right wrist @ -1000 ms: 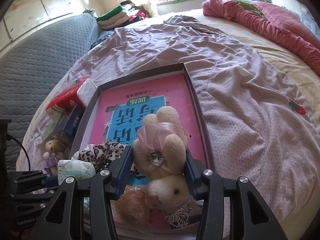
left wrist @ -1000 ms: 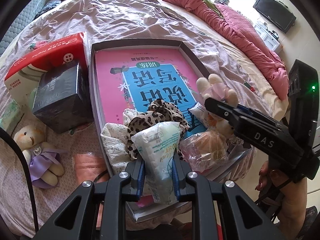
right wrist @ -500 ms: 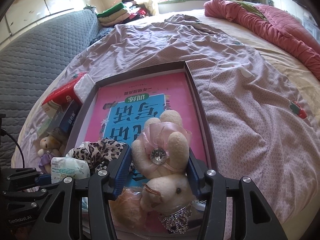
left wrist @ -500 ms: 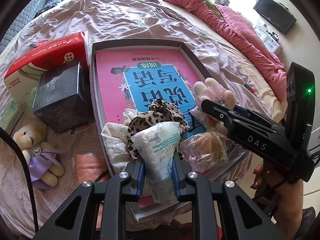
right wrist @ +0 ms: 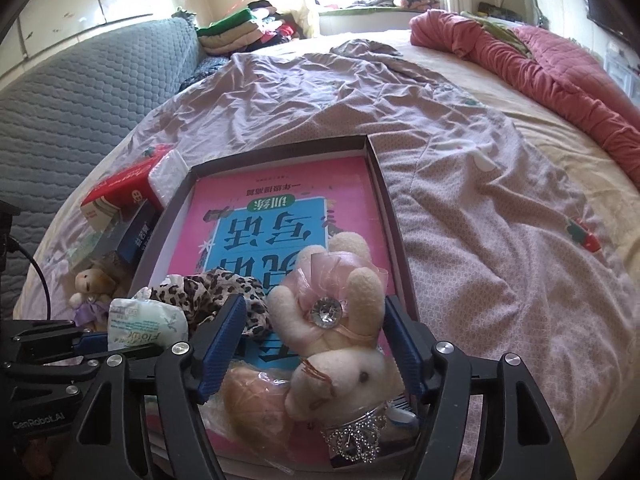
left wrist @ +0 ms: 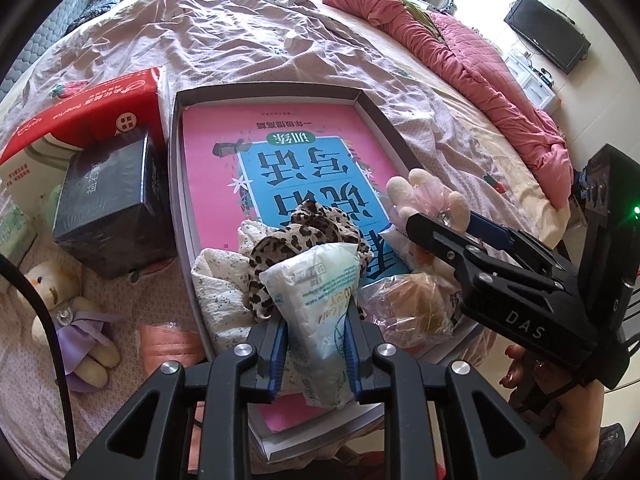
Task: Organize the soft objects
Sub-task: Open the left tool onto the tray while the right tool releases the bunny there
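You have a white tissue pack (left wrist: pixel 316 312) with green print standing upright at the tray's (left wrist: pixel 276 90) six o'clock edge, squeezed at its lower half. Just beyond it, toward twelve o'clock, a leopard-print cloth (left wrist: pixel 308 232) is bunched on a cream lace cloth (left wrist: pixel 220 292). At about four o'clock in the tray, your cream plush rabbit (right wrist: pixel 340 344) with a pink bow and gem lies on its back, head toward you, beside a wrapped bun (right wrist: pixel 256 404).
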### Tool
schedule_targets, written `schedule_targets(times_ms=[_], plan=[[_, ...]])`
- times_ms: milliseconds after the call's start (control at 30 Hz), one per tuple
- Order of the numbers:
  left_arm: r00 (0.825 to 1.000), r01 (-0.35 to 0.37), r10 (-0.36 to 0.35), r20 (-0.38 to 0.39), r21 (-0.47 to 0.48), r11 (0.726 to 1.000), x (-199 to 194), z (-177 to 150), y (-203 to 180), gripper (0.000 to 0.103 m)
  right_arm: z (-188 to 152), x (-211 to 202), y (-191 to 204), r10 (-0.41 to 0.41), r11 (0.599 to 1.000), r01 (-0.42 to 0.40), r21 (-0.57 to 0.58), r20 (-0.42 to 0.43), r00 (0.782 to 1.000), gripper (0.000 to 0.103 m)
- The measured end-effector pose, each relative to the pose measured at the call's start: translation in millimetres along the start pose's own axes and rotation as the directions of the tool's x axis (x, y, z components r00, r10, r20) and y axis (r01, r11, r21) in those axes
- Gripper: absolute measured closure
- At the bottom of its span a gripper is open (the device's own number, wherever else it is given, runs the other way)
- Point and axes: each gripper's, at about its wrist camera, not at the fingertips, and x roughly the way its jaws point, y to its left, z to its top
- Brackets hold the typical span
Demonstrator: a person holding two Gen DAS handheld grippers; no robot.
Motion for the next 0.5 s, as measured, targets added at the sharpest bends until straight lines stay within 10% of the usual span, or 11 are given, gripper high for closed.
schedule_targets(times_ms=[500], plan=[[1.000, -0.020, 0.020, 0.003, 0.007, 1.000, -5.6, -1.6, 0.0, 0.057, -1.3, -10.6, 2.9, -0.031, 0.999, 0.032, -0.011, 0.011, 0.999, 0.029]])
